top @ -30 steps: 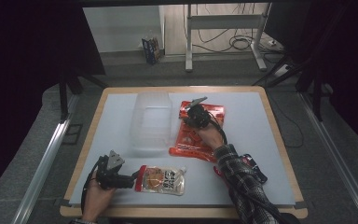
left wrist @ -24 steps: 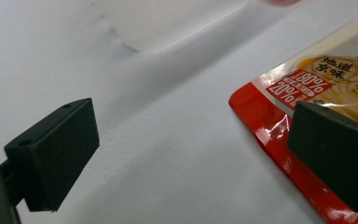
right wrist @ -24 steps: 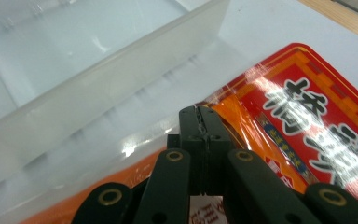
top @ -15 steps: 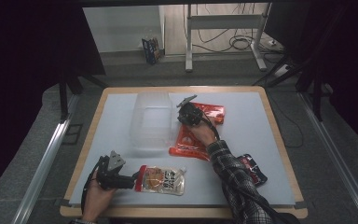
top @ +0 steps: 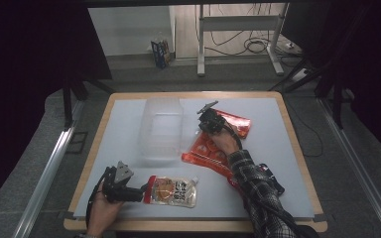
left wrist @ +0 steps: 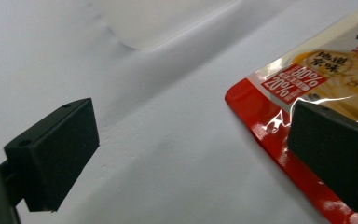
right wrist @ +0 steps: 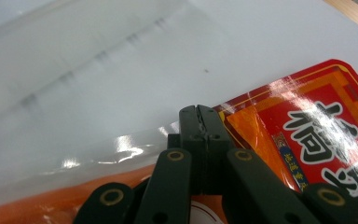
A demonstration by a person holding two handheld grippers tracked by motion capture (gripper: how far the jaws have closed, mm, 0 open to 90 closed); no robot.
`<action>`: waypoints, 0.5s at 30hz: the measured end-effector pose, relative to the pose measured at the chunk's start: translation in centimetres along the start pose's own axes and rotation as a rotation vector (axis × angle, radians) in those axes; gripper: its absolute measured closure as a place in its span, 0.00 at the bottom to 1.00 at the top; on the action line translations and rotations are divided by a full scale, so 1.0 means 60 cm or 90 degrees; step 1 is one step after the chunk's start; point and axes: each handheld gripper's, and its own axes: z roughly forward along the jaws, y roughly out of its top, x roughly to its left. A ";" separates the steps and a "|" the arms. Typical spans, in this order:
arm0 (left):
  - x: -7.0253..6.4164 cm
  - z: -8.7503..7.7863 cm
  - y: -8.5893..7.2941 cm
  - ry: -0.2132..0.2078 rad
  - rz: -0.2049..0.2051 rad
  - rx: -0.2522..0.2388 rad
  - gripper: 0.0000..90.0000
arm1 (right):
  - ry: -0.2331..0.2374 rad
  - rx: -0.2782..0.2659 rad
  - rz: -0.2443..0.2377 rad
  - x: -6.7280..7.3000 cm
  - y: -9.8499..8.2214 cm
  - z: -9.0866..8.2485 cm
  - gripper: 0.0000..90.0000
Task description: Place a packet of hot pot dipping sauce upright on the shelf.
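My right claw, shifted leftward over the past second toward the clear bin at mid-counter, is closed on the clear bag over the red packs, while my left claw waits wide beside the near pouch.

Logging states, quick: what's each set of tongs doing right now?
Left tongs: open, holding nothing, beside the snack pouch.
Right tongs: shut on the orange packet.
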 end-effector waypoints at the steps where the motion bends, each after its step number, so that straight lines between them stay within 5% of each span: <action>1: 0.000 0.000 0.000 0.000 -0.001 -0.001 0.02 | 0.000 0.001 0.003 -0.004 -0.004 -0.003 0.99; 15: 0.000 0.000 0.000 -0.006 -0.004 0.000 0.02 | -0.019 -0.004 0.043 -0.039 -0.060 -0.048 0.99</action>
